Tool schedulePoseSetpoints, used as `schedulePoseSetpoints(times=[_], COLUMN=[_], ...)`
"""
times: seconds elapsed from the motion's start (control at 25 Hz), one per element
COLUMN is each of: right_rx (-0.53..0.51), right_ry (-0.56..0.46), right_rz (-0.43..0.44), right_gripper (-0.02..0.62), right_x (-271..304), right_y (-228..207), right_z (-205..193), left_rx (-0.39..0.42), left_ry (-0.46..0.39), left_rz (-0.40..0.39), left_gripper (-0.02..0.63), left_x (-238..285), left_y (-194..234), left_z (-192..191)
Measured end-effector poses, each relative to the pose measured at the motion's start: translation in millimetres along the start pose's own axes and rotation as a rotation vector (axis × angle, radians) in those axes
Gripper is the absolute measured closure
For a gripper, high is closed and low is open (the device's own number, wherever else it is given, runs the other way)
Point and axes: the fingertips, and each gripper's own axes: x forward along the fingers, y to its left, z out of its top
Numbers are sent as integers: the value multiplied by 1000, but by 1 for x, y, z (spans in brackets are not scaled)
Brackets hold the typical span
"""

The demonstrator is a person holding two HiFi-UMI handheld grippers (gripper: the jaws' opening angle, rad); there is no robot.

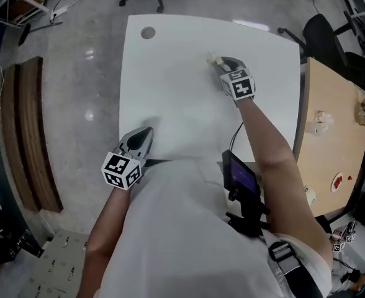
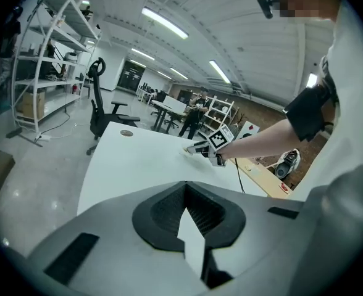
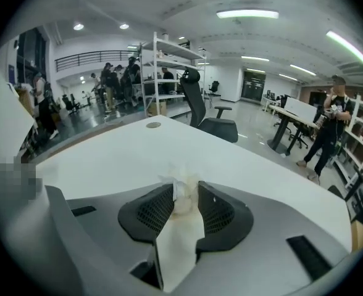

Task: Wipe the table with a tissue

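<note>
Tissue in the tongs, then: my right gripper point(image 3: 186, 193) pinched the crumpled white paper tissue point(image 1: 214, 59) between its dark ribbed pads. The wad looked to be down on the white rectangular table point(image 1: 170, 79), at its far side towards the right edge. My left gripper point(image 1: 148, 131) sat at the table's near edge, jaws pressed together on nothing, taking no part. By my reckoning the wiping was under way but not near done: tissue gripped, contact apparently made. The tabletop showed no smear or streak, so I couldn't tell which parts had been covered. I judged the broad middle and left side yet to do.
</note>
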Motion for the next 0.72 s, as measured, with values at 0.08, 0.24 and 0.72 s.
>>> schedulePoseSetpoints(times=[0.08,0.24,0.72], right_rx=[-86,-346,-640], right_ry=[11,85,72], right_rz=[15,33,21], right_gripper=[477,477,483], right_x=[16,35,36], right_y=[-8,-13,25], right_z=[8,9,8], left_rx=[-10,-36,-48], left_ry=[3,16,21], left_rz=[31,80,140], left_gripper=[601,601,601], left_x=[-2,-3,-11], left_y=[0,-3,-12], left_z=[-3,-12,-22])
